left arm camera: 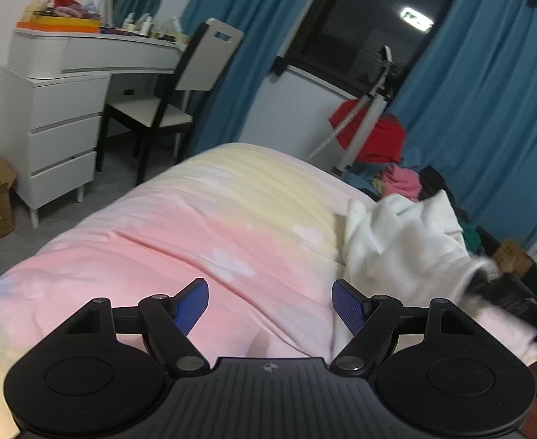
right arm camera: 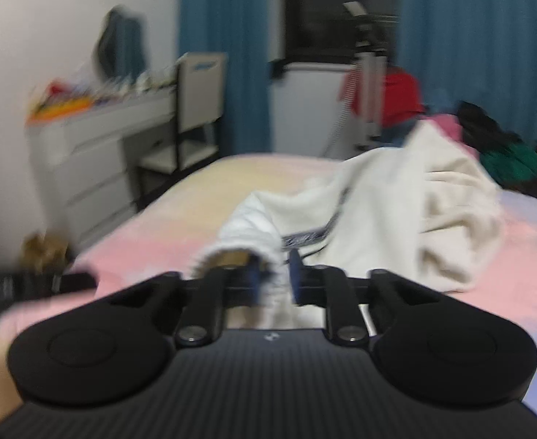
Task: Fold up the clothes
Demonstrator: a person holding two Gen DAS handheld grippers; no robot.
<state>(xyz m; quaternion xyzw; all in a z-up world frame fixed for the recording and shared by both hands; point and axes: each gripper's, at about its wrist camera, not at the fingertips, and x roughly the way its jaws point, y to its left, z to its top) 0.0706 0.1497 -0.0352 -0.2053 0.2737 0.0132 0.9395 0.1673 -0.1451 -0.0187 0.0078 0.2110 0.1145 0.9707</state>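
A crumpled cream garment (right arm camera: pixel 415 212) lies heaped on the pink bed (left arm camera: pixel 195 226), its cuff (right arm camera: pixel 246 252) pinched.

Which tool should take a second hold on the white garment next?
Left. The left tool is open and empty over the pink bedsheet, with the white garment just to its right. The right tool is already shut on the garment's cuff.

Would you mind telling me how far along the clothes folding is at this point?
Nothing looks folded yet. In hand: the right gripper is shut on a cuff of the white garment, which lies crumpled on the bed. The left gripper is open and empty over the bedspread. Left to do: spreading and folding this garment, then the pile of clothes behind it.
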